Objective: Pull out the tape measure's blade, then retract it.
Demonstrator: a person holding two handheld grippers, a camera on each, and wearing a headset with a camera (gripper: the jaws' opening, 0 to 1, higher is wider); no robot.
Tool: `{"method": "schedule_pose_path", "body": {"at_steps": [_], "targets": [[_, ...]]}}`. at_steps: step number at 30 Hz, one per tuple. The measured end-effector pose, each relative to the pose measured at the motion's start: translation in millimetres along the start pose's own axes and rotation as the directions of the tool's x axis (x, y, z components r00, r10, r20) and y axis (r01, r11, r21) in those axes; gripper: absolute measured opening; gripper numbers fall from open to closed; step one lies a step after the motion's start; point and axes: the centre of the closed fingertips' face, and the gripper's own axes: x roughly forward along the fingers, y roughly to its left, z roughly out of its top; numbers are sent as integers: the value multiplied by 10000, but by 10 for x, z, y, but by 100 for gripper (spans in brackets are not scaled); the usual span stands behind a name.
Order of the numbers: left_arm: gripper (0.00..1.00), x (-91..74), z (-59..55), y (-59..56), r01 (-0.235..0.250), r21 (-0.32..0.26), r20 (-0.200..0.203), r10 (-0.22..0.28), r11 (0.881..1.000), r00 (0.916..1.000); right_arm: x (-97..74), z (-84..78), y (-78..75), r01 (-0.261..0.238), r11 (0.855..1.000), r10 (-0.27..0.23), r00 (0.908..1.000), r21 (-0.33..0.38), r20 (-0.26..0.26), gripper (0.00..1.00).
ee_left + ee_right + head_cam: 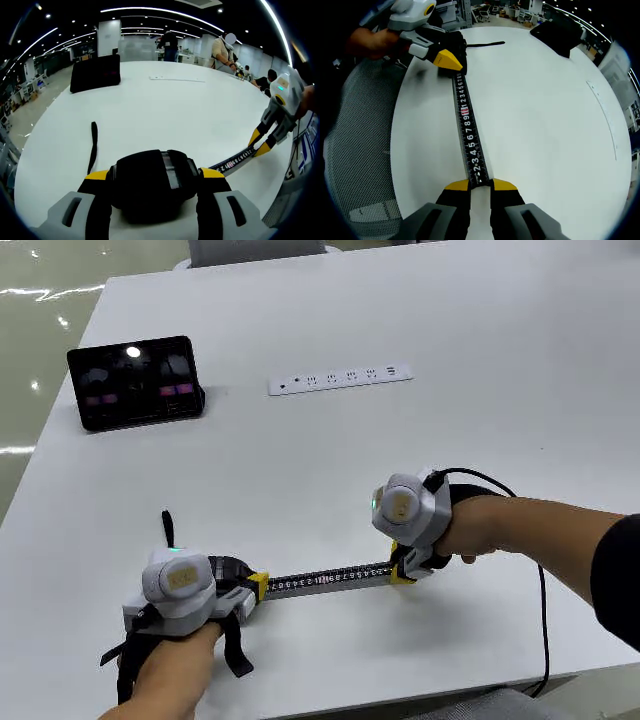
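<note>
On the white bench (350,470) our left gripper's (155,174) jaws clamp the tape measure case (228,570), our right gripper's (480,185) pinch the blade (469,130) at its tip — thin, springy, likely slippery.

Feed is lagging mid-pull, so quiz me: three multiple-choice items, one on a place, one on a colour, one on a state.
1. Where does the power strip lie? A) between the grippers B) beyond them, right of the tablet C) on the tablet
2. What colour is the tape measure case? A) red B) white C) black
3. How is the blade? A) fully retracted B) drawn out between both grippers C) lying loose, ungripped

1 B: the head view shows it beside the tablet, apart from it.
2 C: it sits black between the left gripper's yellow tips.
3 B: the right gripper pinches its end.
</note>
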Motion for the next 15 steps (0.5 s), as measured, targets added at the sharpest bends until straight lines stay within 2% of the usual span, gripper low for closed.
{"method": "schedule_pose_path", "body": {"at_steps": [3,15], "targets": [[64,-2,0,-1,11,-7,-29,-11,10000,10000,1,11,2,-8,9997,7,10000,259,60,11],[64,4,8,-6,47,-9,-132,-47,10000,9999,-2,45,10,-89,9999,88,9999,128,117,10]]}}
